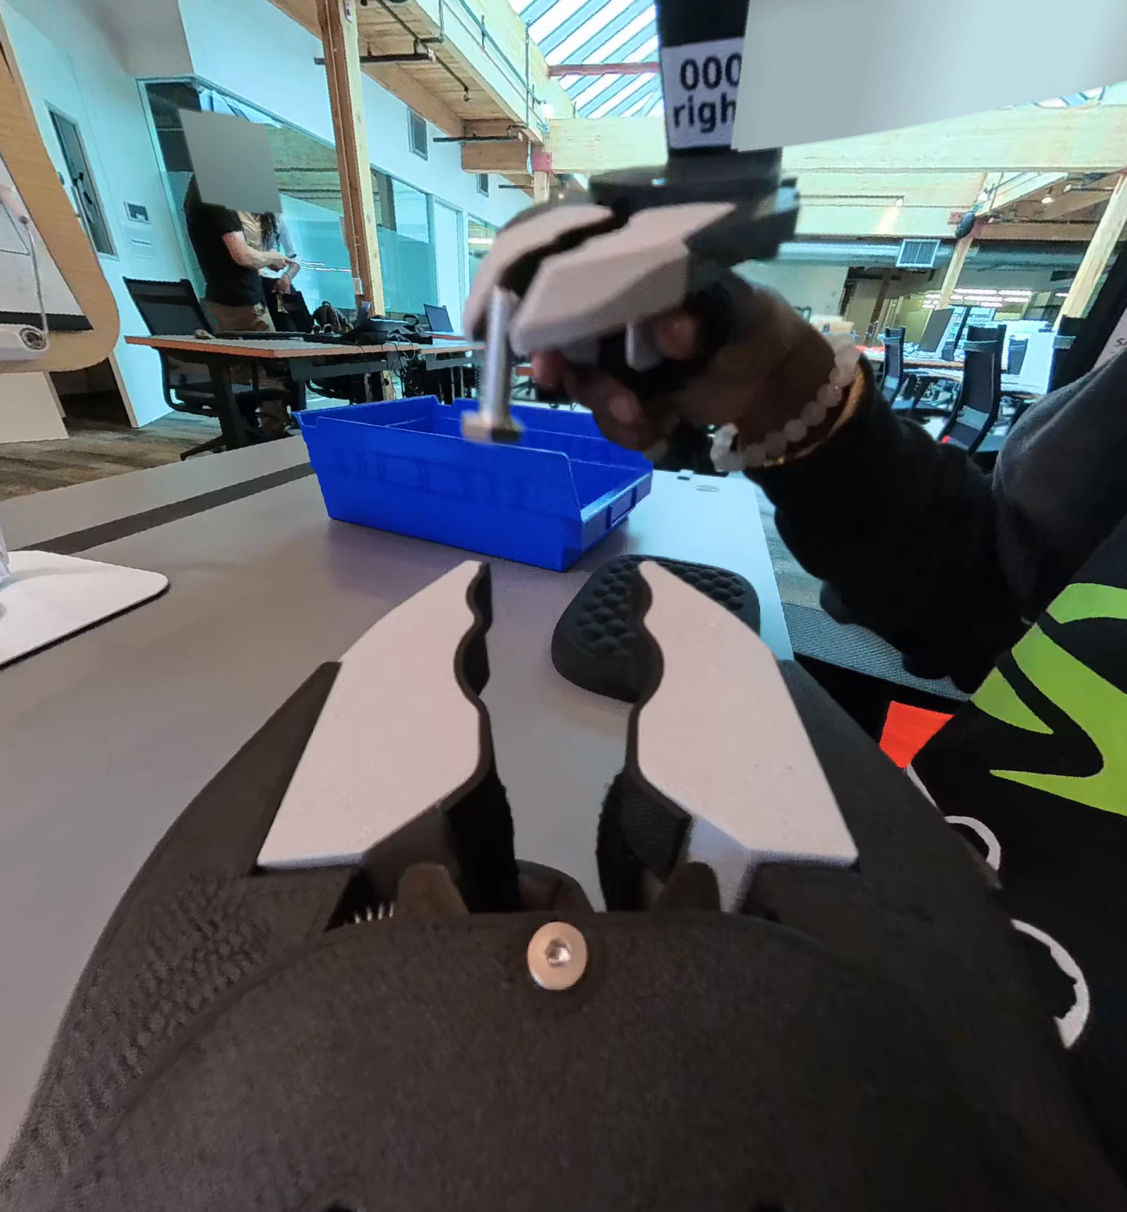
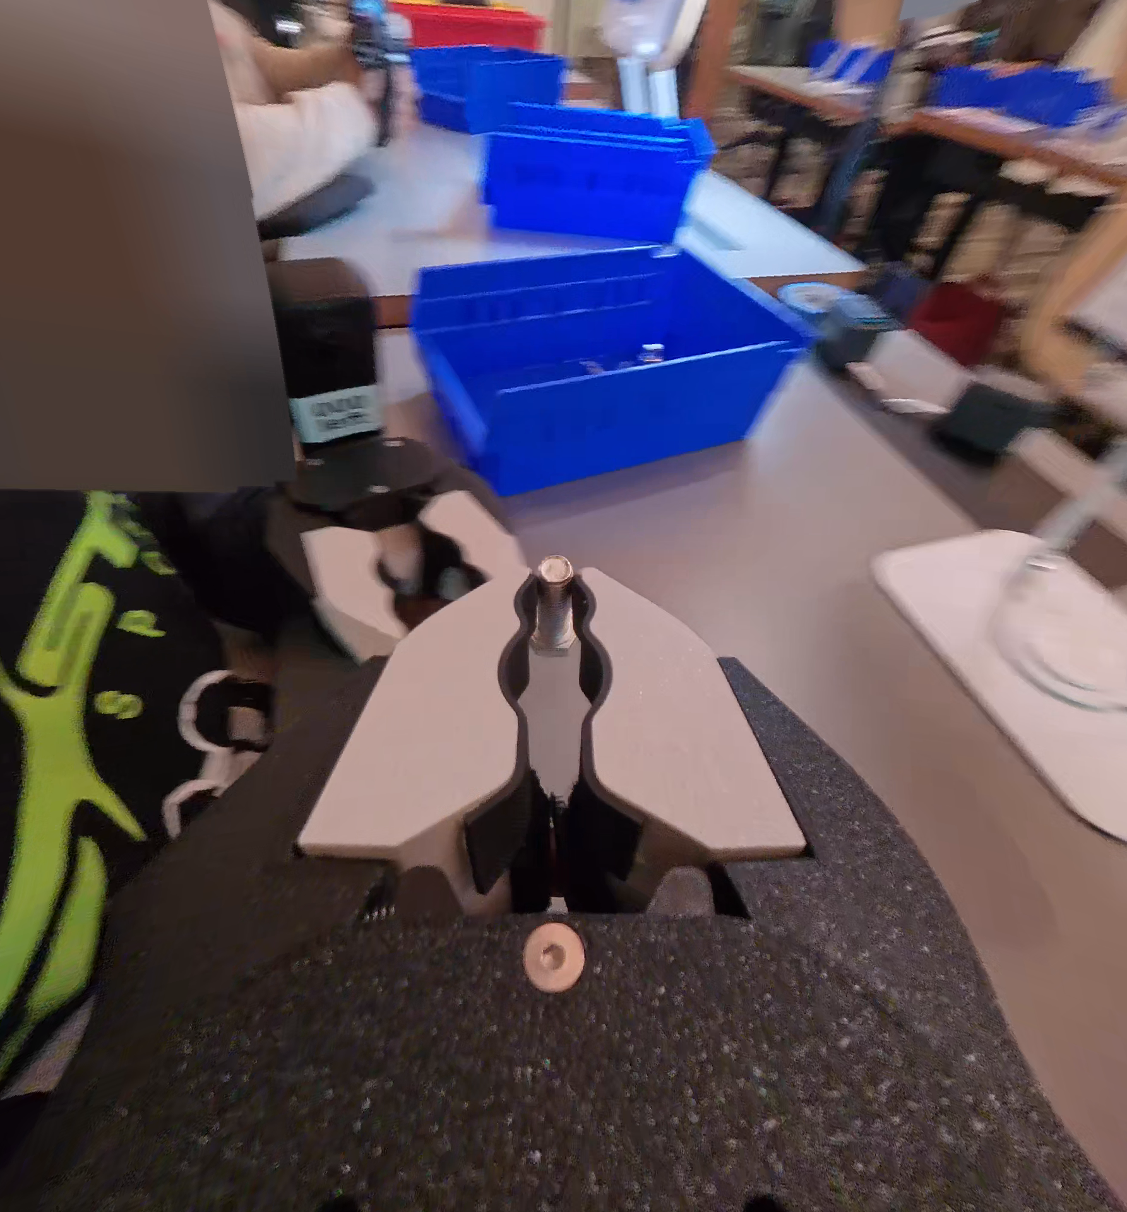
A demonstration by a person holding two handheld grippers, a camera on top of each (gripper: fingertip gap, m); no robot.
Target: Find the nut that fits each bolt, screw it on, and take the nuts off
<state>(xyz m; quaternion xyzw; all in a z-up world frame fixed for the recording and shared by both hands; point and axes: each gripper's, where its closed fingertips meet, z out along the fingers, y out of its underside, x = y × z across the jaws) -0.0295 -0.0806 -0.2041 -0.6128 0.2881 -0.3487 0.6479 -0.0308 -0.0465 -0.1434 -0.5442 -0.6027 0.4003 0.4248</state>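
1. Bolt (image 1: 496,367) (image 2: 553,606): silver, clamped between the fingers of the right gripper (image 1: 514,308) (image 2: 554,584), held in the air above the grey table (image 1: 219,623) (image 2: 777,557).
2. Seen from the left wrist view: hanging head down in front of the blue bin (image 1: 482,485) (image 2: 613,406); shank pinched near its upper end.
3. Left gripper (image 1: 560,590) (image 2: 416,564): fingers parted, nothing between them, low over the table.
4. Around: open office with wooden beams, desks, chairs, a white stand base (image 1: 42,603) (image 2: 1006,656) on the table.
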